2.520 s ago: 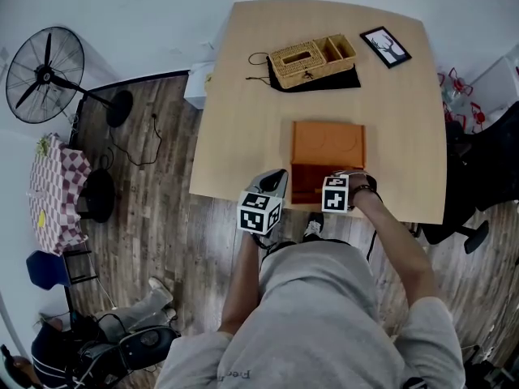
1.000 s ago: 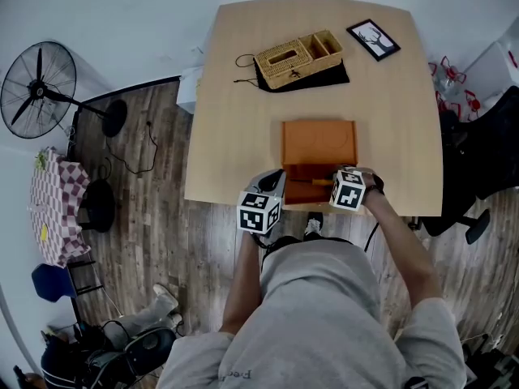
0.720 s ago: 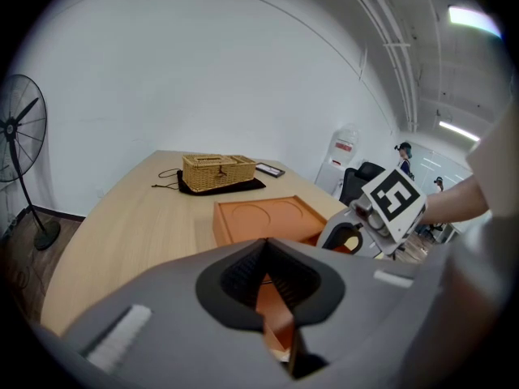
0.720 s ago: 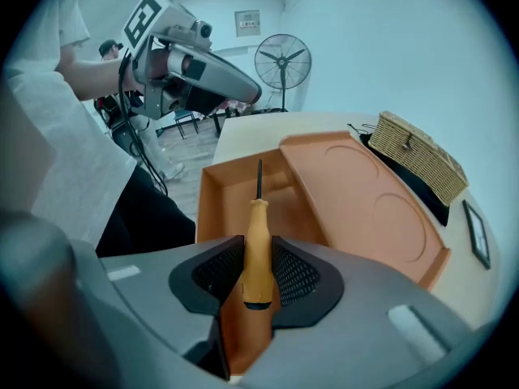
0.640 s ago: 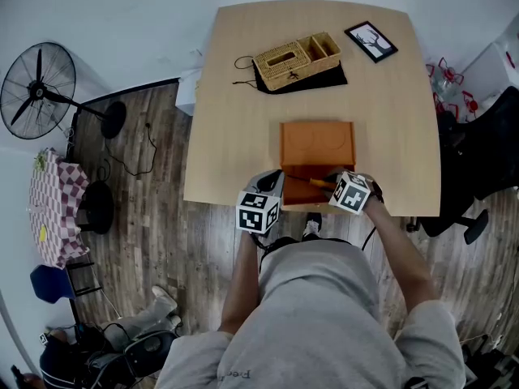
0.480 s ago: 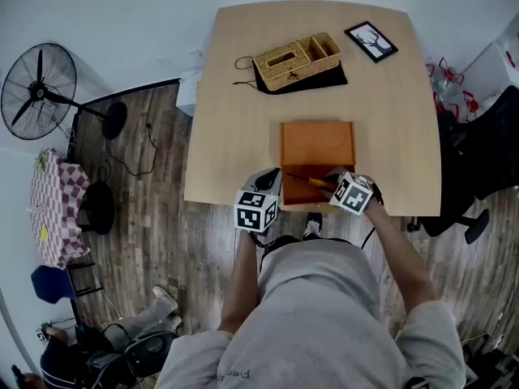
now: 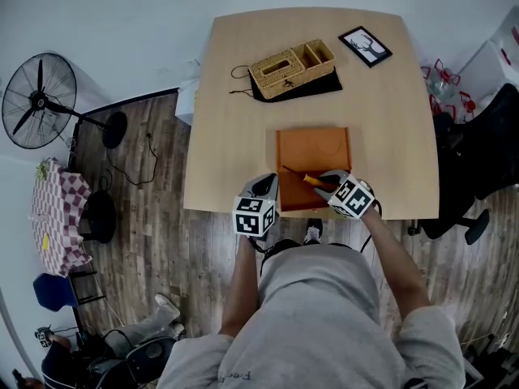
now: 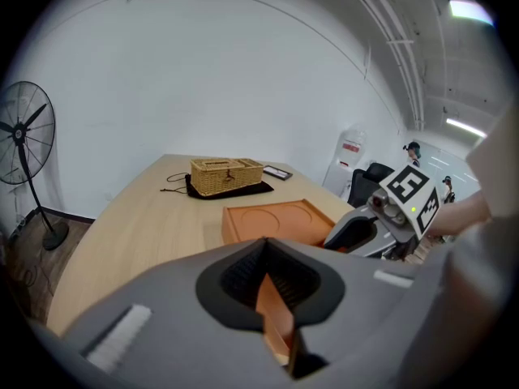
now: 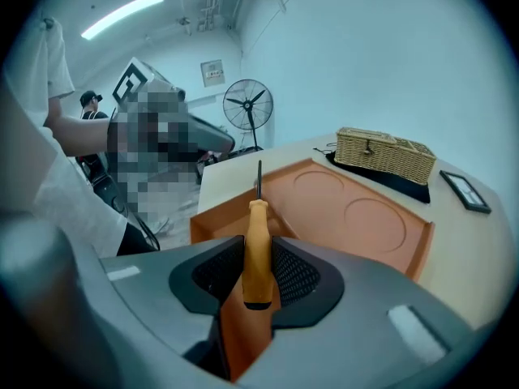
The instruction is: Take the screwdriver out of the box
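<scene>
Left gripper (image 7: 264, 186): fingers pinch the near-left wall of the orange box (image 7: 313, 148), steadying it on the bench (image 7: 235, 128). Screwdriver (image 7: 302, 177): orange handle clamped in the right gripper (image 7: 328, 186) fingers, shaft pointing left over the box's near compartment. Progress: tool grasped and apparently lifted; carrying it clear of the box remains. Against 2.5 s ago: screwdriver not visible then, now raised into view.

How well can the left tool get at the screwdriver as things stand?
Probably not. The left tool is shut on the near wall of the box, so it would have to let go first, and the screwdriver is gripped by the right tool.
</scene>
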{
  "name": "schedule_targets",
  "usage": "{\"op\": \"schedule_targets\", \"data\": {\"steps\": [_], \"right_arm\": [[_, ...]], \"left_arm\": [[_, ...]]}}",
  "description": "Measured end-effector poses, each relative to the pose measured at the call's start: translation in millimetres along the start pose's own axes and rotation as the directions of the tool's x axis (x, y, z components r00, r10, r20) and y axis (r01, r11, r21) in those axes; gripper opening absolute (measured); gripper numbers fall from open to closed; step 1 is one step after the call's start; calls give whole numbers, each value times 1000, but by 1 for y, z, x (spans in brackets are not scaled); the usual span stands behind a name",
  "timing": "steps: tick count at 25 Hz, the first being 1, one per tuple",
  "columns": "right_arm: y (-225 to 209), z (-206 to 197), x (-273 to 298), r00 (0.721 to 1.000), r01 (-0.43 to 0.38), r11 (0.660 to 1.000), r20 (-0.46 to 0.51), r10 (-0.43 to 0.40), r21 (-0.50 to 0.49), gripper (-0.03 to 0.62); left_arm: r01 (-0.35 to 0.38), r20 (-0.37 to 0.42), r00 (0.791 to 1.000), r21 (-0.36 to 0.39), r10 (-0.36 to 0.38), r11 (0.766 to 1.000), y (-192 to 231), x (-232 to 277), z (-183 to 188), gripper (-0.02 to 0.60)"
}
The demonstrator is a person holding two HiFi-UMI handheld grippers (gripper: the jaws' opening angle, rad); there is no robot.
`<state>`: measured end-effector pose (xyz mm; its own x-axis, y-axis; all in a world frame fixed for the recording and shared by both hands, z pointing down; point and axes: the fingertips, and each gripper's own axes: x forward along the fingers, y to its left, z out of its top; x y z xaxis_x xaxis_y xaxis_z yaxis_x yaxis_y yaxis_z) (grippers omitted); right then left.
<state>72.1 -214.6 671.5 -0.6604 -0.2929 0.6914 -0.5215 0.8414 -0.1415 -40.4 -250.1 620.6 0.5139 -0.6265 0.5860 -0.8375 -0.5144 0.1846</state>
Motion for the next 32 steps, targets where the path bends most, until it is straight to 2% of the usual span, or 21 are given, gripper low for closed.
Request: {"op": "schedule_targets", "data": {"steps": [3, 7, 11, 17, 20, 32], "right_arm": [[-6, 13, -3, 995, 30, 995, 93, -39, 93, 107], [-14, 37, -14, 972, 51, 980, 215, -93, 194, 107], [-22, 55, -28, 938, 63, 956, 310, -155, 288, 107], [-27, 66, -51, 878, 100, 924, 404, -257, 370, 107], [-27, 68, -57, 859, 119, 918, 425, -286, 378, 107], [-32, 63, -59, 849, 139, 911, 428, -311, 387, 107]], "left_arm": [[2, -4, 1000, -2, -2, 1000, -2, 2, -2, 55], [-6, 16, 1000, -2, 6, 1000, -3, 3, 6, 55], [-15, 44, 999, -8, 15, 1000, -4, 4, 12, 54], [-16, 77, 997, -17, 17, 1000, -12, 7, 19, 54], [-5, 83, 997, -12, 6, 1000, -16, 12, 24, 54], [30, 82, 996, -13, -29, 999, -25, 23, 27, 55]]}}
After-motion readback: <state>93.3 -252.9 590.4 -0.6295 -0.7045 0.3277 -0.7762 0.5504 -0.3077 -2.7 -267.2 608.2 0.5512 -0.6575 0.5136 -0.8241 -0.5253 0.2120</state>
